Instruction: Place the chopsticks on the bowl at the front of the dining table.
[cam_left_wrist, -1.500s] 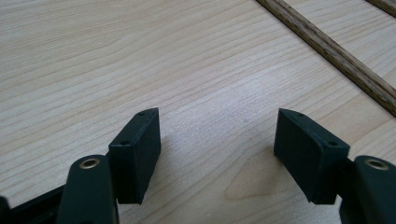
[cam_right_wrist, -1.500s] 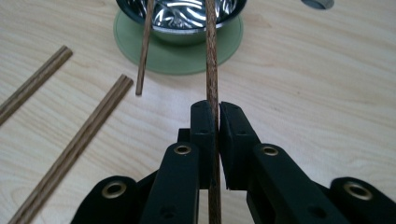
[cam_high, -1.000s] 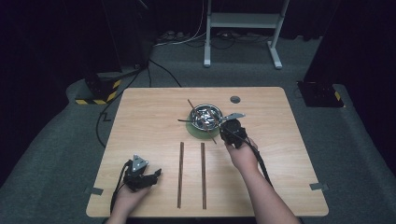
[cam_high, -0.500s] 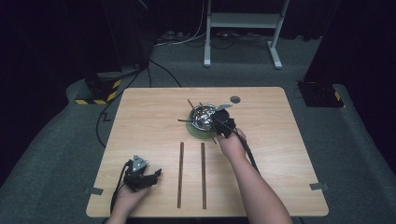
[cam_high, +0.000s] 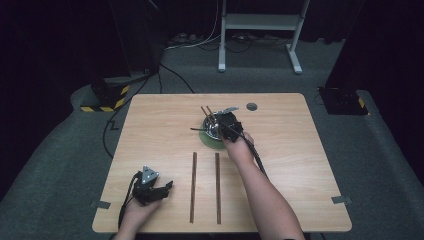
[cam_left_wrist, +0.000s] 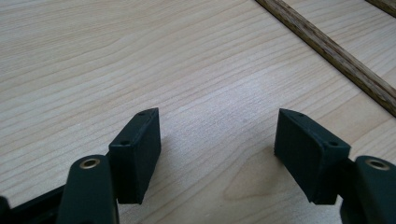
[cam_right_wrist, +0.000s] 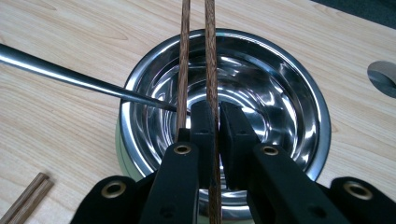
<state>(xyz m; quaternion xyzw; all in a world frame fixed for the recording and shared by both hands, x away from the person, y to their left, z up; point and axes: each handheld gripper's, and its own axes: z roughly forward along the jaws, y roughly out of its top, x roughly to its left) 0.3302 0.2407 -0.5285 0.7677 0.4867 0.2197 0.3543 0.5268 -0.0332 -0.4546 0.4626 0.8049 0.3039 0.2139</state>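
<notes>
A shiny steel bowl (cam_right_wrist: 303, 93) stands on a green mat (cam_high: 206, 142) at the table's middle back. My right gripper (cam_right_wrist: 215, 109) hangs over the bowl (cam_high: 209, 131), shut on a thin wooden stick (cam_right_wrist: 210, 56) that runs between its jaws and out across the bowl. A second wooden stick (cam_right_wrist: 185, 56) runs alongside, just outside the left jaw. A metal utensil handle (cam_right_wrist: 70, 74) slants into the bowl from the left. My left gripper (cam_high: 162, 187) rests on the table at the front left, jaws wide open (cam_left_wrist: 217, 135) with nothing between them.
Two long wooden sticks (cam_high: 193, 185) (cam_high: 217, 187) lie parallel on the table in front of the bowl. A grey round disc (cam_high: 251, 106) sits behind the bowl to the right. Black cables trail from both grippers.
My right gripper has moved left and away from the person, from beside the bowl to over it, keeping the stick in its jaws. The left gripper has stayed put.
</notes>
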